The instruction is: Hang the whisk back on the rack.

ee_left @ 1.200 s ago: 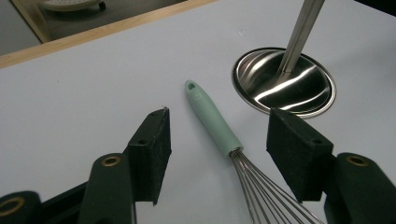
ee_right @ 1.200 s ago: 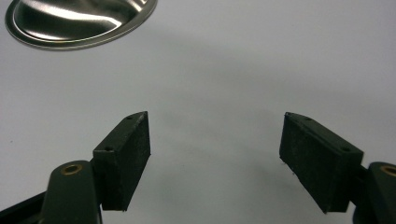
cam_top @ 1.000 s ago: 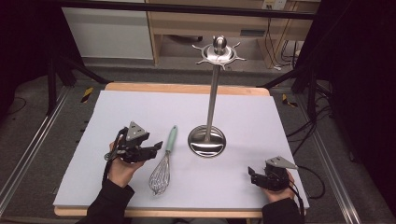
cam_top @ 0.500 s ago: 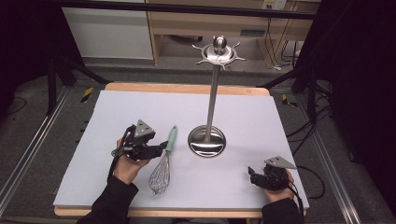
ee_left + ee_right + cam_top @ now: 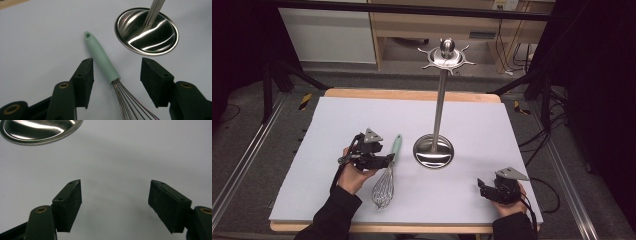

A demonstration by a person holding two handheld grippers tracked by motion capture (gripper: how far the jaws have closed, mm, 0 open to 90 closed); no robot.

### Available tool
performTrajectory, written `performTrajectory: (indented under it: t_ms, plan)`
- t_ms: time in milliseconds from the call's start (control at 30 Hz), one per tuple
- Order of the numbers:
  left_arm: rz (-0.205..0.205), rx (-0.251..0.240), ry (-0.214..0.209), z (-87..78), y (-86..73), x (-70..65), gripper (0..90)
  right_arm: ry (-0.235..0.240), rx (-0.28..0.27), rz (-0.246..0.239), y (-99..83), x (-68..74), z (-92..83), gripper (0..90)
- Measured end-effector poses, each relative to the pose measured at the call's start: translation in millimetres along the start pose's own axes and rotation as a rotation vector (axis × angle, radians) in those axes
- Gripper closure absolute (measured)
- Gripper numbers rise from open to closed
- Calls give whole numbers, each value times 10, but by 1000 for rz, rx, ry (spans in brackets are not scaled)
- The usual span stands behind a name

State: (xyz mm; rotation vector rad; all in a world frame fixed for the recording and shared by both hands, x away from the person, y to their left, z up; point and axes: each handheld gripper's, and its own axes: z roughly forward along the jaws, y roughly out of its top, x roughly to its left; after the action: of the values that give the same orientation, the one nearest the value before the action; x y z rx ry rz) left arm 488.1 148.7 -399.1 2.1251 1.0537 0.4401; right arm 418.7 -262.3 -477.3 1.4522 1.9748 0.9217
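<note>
The left gripper (image 5: 116,82) straddles the whisk (image 5: 110,72): its jaws are spread to either side of the spot where the green handle meets the wires, and they have just been closing in. The handle passes close by one pad, hardly a gap showing there, while the other pad stands well clear, so nothing is pinched yet. The whisk lies flat on the mat (image 5: 337,130), its long axis running from the wire end near the front edge up to the handle tip, which points toward the back and slightly toward the stand (image 5: 434,150). That axis crosses the line between the pads at a slant, so as I judge it, closing would catch the handle just above the wires.

In the high view this gripper (image 5: 384,160) sits left of centre, touching distance from the whisk (image 5: 388,172). The right gripper (image 5: 484,189) rests well apart, near the front right corner; its jaws, spread over bare mat, have also just been closing, with nothing between them.
</note>
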Motion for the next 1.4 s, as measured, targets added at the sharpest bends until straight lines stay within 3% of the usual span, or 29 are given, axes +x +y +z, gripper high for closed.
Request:
performTrajectory:
  t_ms: [800,1400]
  plan:
    - [-9,157,-10,401,30,-17,489,16,17,-9,19,31,17,335]
    - [-52,259,-8,651,-5,17,527,49,26,1,25,23,23,375]
